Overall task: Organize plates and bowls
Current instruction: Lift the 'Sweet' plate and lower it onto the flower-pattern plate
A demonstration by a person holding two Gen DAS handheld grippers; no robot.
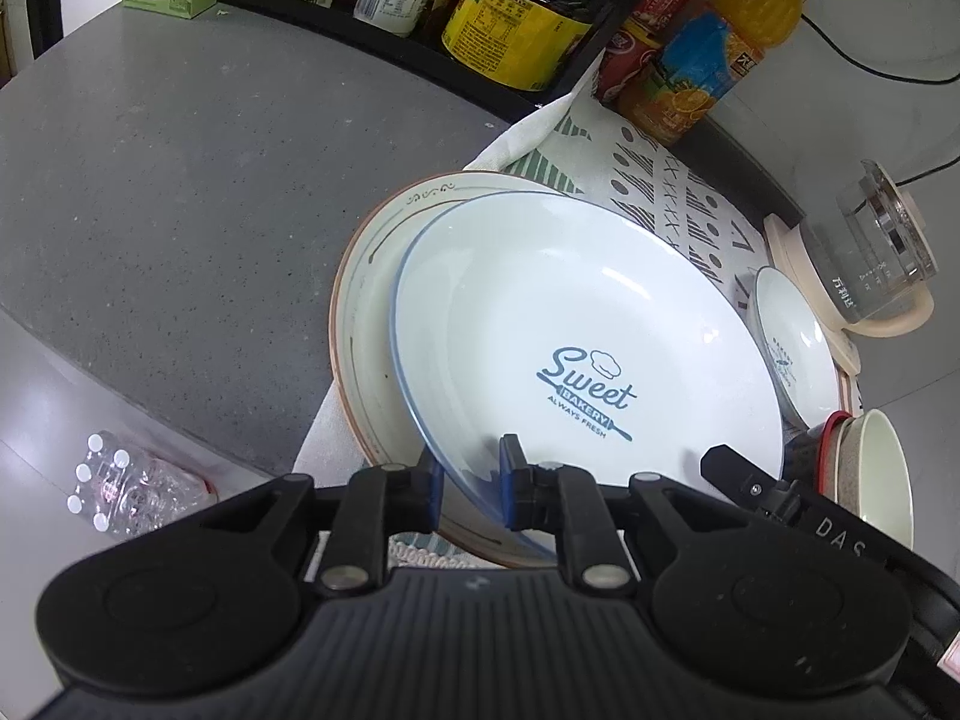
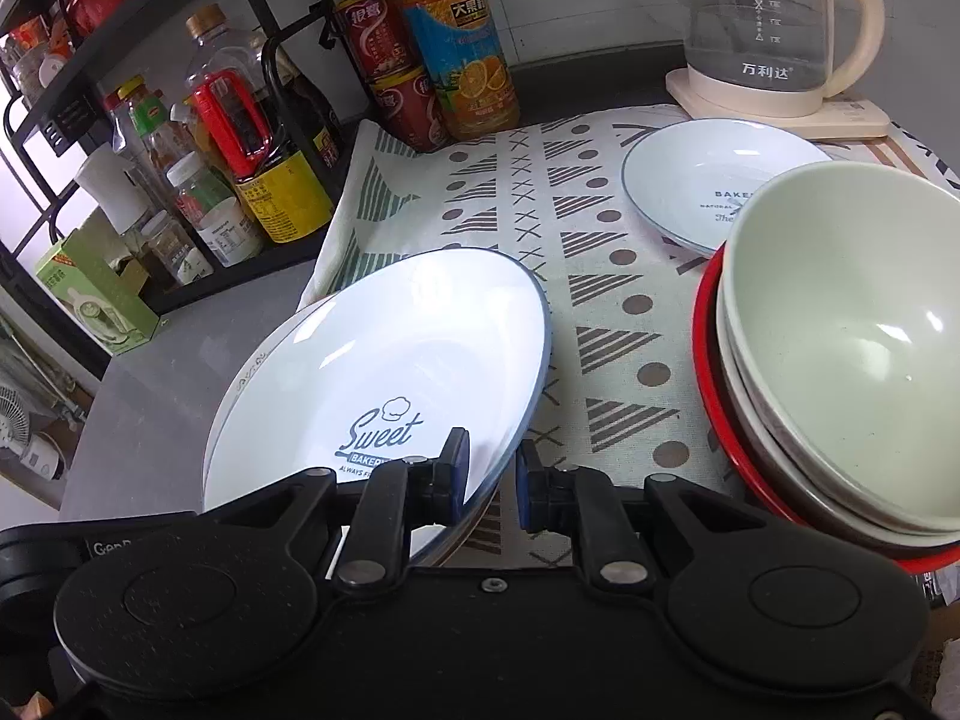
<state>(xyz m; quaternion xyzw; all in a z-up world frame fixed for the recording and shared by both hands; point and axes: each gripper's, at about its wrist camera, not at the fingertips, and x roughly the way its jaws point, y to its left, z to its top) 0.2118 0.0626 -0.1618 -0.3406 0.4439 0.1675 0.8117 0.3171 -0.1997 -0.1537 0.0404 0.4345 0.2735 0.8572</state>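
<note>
The left hand-held gripper (image 1: 470, 483) grips the near rim of a white plate (image 1: 576, 324) with a thin blue edge, one blue pad on each side of the rim. The right hand-held gripper (image 2: 491, 480) pinches the same plate's rim from the other side, so the plate is held tilted between the two. In blue print the plate reads "Sweet BAKERY ALWAYS FRESH", with a small chef's hat and a rolling pin drawn around the words.

Under it lies a larger plate (image 1: 375, 276) with a brown rim and a dark scroll pattern; the white plate overlaps it, but whether the two touch cannot be told. Both sit at the edge of a patterned cloth (image 2: 576, 276) printed with striped triangles, crosses and dots, spread on the grey table (image 1: 180, 180).

Farther along the cloth rests a small plate (image 2: 690, 180) with a blue edge, printed "BAKE…", "NATURAL" and "The…", the rest hidden. Near the right hand-held gripper stands a stack of bowls (image 2: 840, 348): a pale green-white bowl on top, nested in others, with a red rim at the bottom.

Behind the small plate a glass kettle (image 2: 762, 30) on a cream base carries the brand "万利达". An orange juice bottle (image 2: 462, 54) and two stacked red cans (image 2: 390, 72) stand beside a black rack (image 2: 150, 120) of sauce bottles.
</note>
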